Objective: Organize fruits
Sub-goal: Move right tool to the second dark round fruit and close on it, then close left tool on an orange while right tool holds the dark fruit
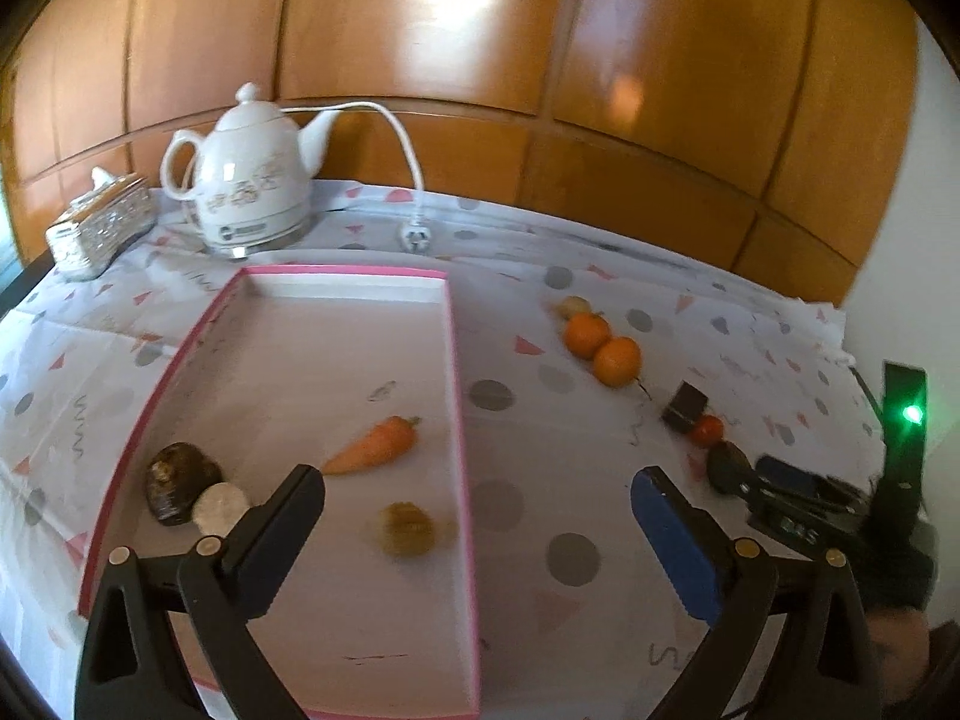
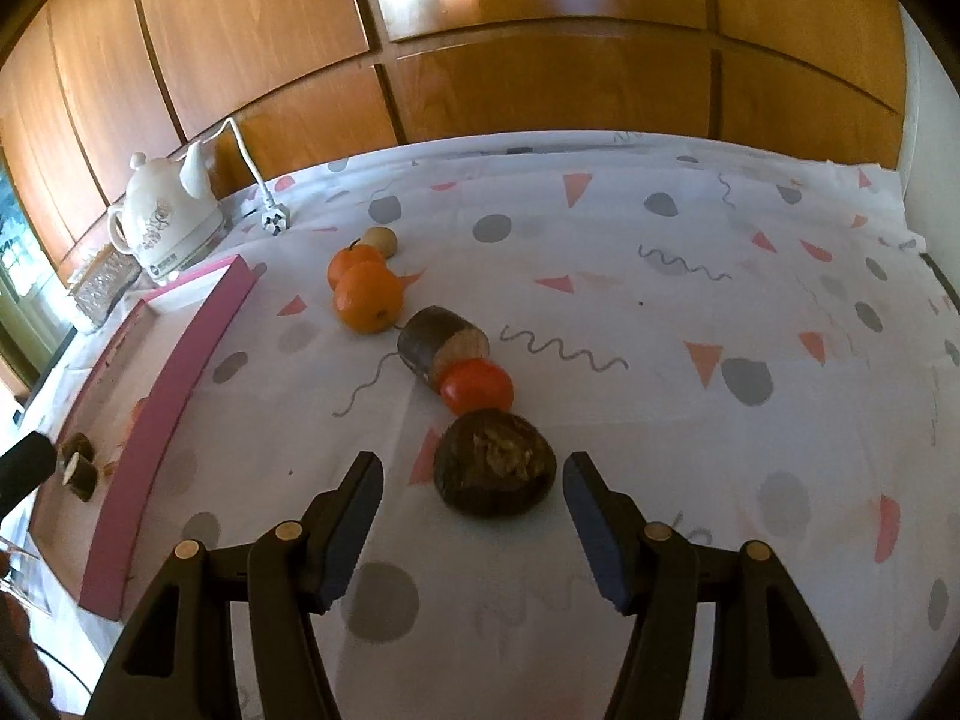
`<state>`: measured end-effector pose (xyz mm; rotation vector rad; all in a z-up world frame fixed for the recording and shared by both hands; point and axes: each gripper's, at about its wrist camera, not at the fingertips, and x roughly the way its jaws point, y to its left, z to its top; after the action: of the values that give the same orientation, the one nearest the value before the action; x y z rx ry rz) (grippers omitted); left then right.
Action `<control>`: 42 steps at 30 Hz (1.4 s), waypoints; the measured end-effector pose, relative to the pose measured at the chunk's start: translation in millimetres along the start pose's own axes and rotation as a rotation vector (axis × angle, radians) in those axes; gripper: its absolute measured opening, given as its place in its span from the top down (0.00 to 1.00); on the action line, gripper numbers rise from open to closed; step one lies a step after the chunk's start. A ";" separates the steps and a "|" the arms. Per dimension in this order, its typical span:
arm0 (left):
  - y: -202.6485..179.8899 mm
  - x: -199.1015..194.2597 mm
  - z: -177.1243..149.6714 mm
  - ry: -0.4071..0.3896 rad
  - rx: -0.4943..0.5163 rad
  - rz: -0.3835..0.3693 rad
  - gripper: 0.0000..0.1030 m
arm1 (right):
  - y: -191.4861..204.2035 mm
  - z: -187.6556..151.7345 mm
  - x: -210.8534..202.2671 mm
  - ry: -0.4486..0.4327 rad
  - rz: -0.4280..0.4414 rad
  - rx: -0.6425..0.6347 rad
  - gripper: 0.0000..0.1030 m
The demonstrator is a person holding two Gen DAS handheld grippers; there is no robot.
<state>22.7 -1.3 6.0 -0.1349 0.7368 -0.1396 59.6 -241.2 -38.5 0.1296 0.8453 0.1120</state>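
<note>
My left gripper (image 1: pixel 478 483) stands open and empty over the right edge of the pink-rimmed white tray (image 1: pixel 457 360). In the tray lie a carrot (image 1: pixel 375 447), a dark brown lump (image 1: pixel 180 480), a pale round piece (image 1: pixel 221 507) and a blurred yellowish fruit (image 1: pixel 408 528). My right gripper (image 2: pixel 471 474) is open, with a dark brown round fruit (image 2: pixel 495 465) on the cloth between its fingertips and a gap at the left pad. Beyond that fruit sit a red tomato (image 2: pixel 477 384), a brown cylinder (image 2: pixel 441 345), two oranges (image 2: pixel 367 297) and a small tan fruit (image 2: pixel 381 240).
A white kettle (image 1: pixel 252 180) with its cord and plug (image 1: pixel 415 235) stands at the back left, beside a silver tissue box (image 1: pixel 99 228). Wooden panels (image 1: pixel 480 30) close off the back. The patterned tablecloth (image 2: pixel 720 270) spreads to the right of the fruit row.
</note>
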 end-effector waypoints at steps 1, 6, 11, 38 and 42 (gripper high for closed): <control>-3.0 1.3 -0.2 0.004 0.009 -0.005 0.00 | 0.2 0.8 1.9 -0.001 -0.007 -0.003 0.39; -17.8 9.4 1.5 0.022 0.052 -0.025 0.00 | -2.5 2.5 11.4 0.007 -0.032 -0.015 0.54; -28.8 21.2 4.6 0.054 0.064 -0.060 0.00 | -11.3 -0.9 7.7 -0.011 -0.080 -0.033 0.55; -54.6 100.6 25.7 0.206 -0.039 -0.059 0.21 | -71.1 3.1 4.3 -0.060 -0.222 0.105 0.55; -61.6 114.1 33.0 0.204 -0.040 -0.075 0.22 | -70.4 2.2 4.7 -0.059 -0.216 0.109 0.55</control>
<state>123.7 -79.1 -34.5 -0.1882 0.9383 -0.2126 67.7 -310.0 -51.7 0.1426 0.8014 -0.1407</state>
